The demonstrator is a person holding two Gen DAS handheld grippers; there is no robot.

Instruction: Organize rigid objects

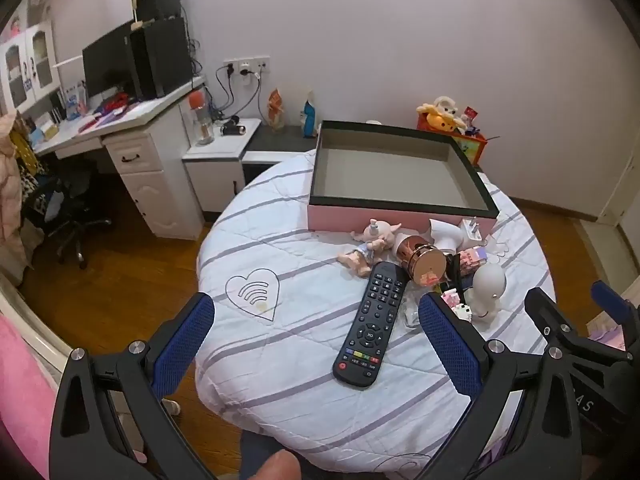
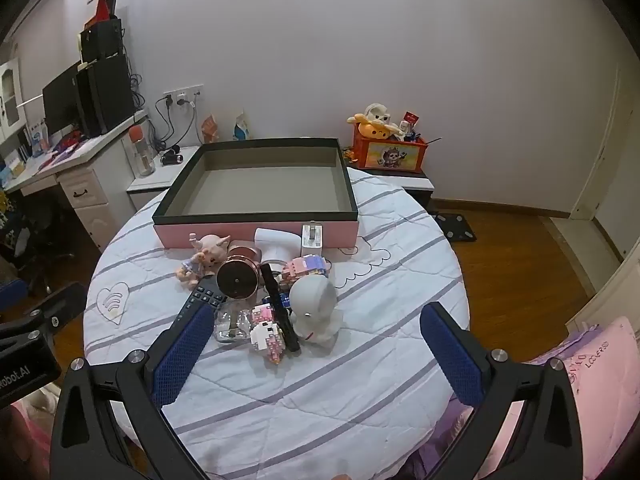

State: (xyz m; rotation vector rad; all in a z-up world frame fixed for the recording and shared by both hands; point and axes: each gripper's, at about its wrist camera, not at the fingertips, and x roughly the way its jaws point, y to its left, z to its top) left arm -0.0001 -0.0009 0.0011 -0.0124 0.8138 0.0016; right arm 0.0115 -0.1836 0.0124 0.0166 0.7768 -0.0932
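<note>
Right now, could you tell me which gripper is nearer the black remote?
Left. The remote lies between the left gripper's open fingers; the right gripper hovers farther right, beyond the toys.

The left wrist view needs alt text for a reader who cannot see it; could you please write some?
An open left tool hovers over a round table with a striped cover, a black remote lying between its fingers. Beyond sit a cluster of small toys and an empty pink box; the right tool shows at the right edge.
</note>
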